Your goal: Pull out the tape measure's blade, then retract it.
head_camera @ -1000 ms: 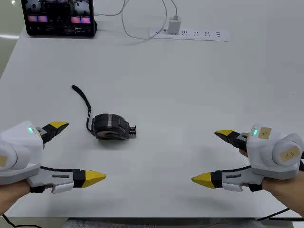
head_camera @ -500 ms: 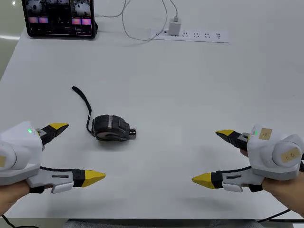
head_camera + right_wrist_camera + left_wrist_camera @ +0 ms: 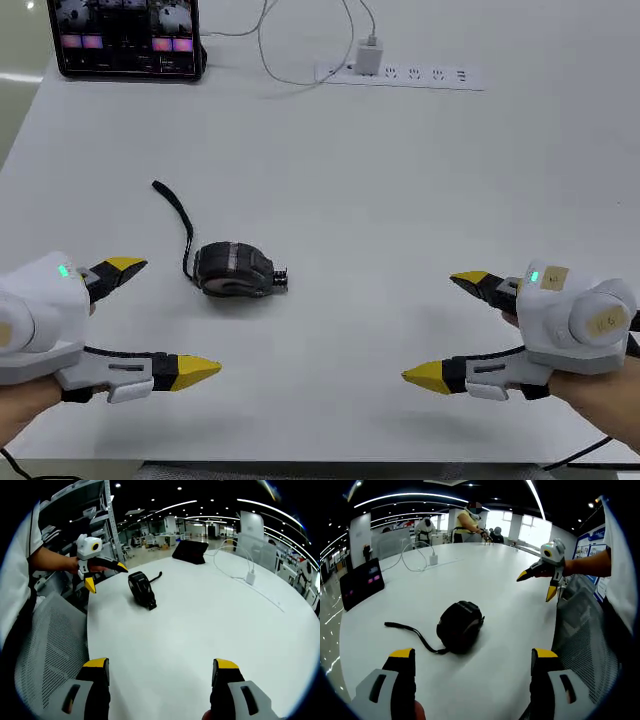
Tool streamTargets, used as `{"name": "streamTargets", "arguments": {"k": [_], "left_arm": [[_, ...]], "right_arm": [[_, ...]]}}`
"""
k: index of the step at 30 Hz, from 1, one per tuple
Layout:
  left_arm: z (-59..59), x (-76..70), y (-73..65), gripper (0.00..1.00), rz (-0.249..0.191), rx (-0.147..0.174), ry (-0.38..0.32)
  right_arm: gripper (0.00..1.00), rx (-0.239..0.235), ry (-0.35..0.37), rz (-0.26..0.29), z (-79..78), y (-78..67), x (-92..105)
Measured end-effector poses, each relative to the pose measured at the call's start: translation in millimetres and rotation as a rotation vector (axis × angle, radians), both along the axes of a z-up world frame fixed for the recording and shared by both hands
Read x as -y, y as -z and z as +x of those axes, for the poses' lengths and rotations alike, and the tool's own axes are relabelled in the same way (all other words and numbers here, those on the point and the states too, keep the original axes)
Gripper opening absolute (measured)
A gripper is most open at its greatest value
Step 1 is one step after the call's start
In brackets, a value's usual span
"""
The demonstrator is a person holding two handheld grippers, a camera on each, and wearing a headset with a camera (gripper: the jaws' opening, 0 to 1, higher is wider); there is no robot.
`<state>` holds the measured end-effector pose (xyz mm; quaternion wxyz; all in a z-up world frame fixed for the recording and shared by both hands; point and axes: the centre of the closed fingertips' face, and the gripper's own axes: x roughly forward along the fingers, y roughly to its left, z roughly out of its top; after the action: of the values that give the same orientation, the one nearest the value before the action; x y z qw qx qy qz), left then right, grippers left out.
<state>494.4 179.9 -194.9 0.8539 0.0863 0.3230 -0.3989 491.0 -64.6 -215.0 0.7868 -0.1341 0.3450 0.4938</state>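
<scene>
A black tape measure with a black wrist strap lies on the white table, its blade tip pointing right. It sits ahead in the left gripper view as the tape measure and farther off in the right gripper view as the tape measure. My left gripper hovers open just left of it, nothing between its yellow-tipped fingers. At the right, my right gripper is open and well apart from the tape. Each gripper faces the other: the right gripper, the left gripper.
A dark tablet stands at the table's far left edge. A white power strip with a plugged charger and white cable lies at the far centre. A mesh chair stands by the near edge. People stand in the background.
</scene>
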Motion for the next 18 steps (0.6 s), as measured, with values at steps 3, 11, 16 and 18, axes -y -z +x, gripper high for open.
{"name": "streamTargets", "arguments": {"k": [3, 11, 16, 18], "left_arm": [[2.9, 0.3, 0.2, 0.94, 0.008, 0.002, 0.014], [8.4, 2.6, 3.4, 0.93, 0.047, 0.009, 0.066], [13.0, 4.6, 4.0, 0.91, 0.077, 0.017, 0.104], [15.2, 5.0, 3.7, 0.89, 0.077, 0.018, 0.105]], "right_arm": [[0.83, 0.005, -0.018, -0.01, 2.2, 0.4, -2.2], [0.83, 0.015, -0.064, -0.029, 8.0, 0.6, -8.6], [0.82, 0.02, -0.105, -0.05, 12.4, 1.7, -12.5], [0.82, 0.022, -0.114, -0.055, 13.7, 1.8, -13.6]]}}
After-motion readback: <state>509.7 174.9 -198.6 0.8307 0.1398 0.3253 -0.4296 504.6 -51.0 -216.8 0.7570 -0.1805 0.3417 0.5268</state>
